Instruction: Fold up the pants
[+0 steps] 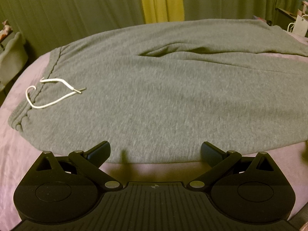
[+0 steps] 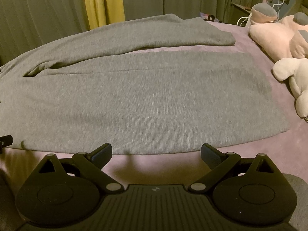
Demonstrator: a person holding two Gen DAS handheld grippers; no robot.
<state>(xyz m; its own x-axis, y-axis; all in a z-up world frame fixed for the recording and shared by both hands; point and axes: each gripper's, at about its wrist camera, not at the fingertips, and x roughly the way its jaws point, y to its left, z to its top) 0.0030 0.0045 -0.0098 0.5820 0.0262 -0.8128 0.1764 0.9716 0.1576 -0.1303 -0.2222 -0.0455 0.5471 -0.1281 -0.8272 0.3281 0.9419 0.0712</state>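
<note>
Grey sweatpants [image 1: 154, 96] lie spread flat on a lilac bed sheet [image 1: 23, 150]. The waistband with its white drawstring [image 1: 50, 94] is at the left in the left wrist view. The two legs [image 2: 154, 96] run to the right in the right wrist view, the far leg [image 2: 173, 32] angled away from the near one. My left gripper [image 1: 155, 152] is open and empty at the near edge of the pants' hip area. My right gripper [image 2: 156, 153] is open and empty at the near edge of the near leg.
Pink and white plush toys [image 2: 284, 38] lie on the bed at the right, past the leg cuffs. Green and yellow curtains [image 1: 161, 0] hang behind the bed. A shelf with cables [image 2: 279, 2] stands at the far right. The other gripper's tip [image 2: 5, 140] shows at the left edge.
</note>
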